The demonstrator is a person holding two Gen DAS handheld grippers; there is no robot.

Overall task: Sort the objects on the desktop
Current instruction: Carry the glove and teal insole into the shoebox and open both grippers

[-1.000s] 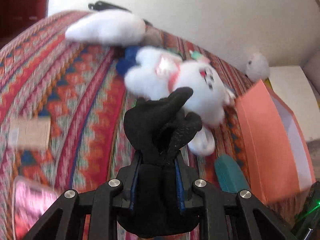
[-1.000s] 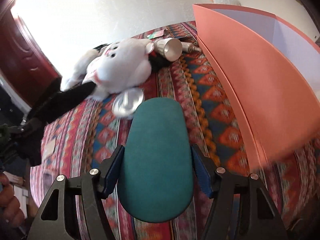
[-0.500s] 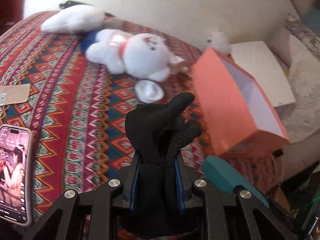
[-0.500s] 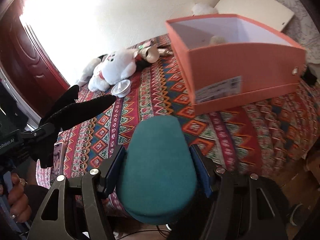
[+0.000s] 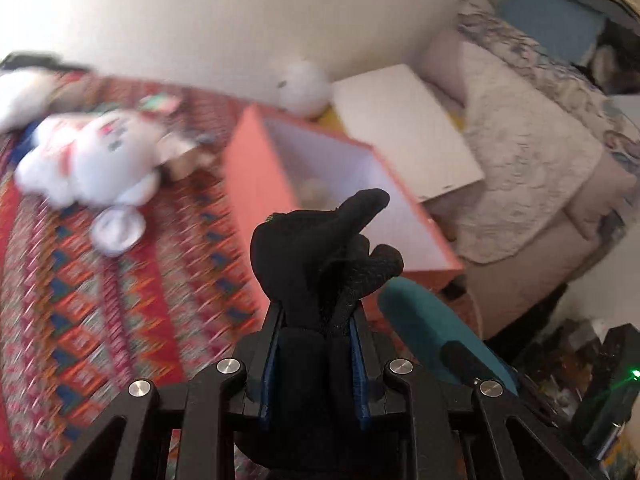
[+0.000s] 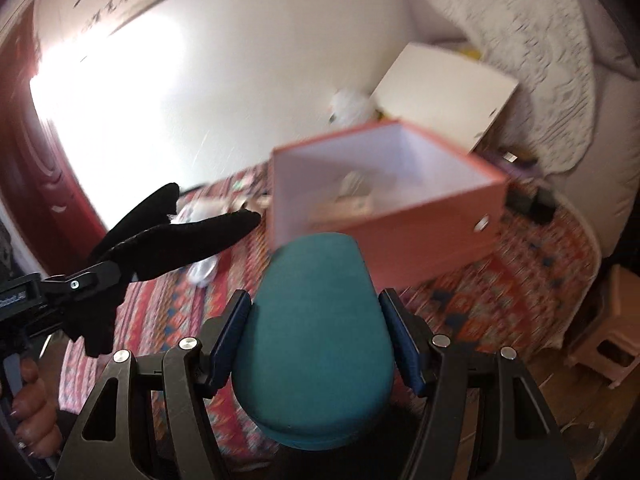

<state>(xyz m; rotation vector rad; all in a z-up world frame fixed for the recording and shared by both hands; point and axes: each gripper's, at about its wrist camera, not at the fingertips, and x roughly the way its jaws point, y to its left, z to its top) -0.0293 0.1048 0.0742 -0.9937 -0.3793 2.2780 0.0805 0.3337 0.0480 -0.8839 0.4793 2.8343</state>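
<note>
While both loads hang short of box (image 6: 404, 216): left gripper (image 5: 314, 320) clamps glove (image 5: 324, 248), right gripper (image 6: 316, 332) clamps teal case (image 6: 316, 320). Risks: 2 tools colliding over box; limp glove snagging rim; case crushing items inside.

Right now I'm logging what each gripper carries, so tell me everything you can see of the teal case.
The teal case is a smooth, matte, oblong shell with rounded ends. The right gripper clamps its long sides between blue pads. It is held in the air, pointing toward the orange box, and touches only the pads.
</note>
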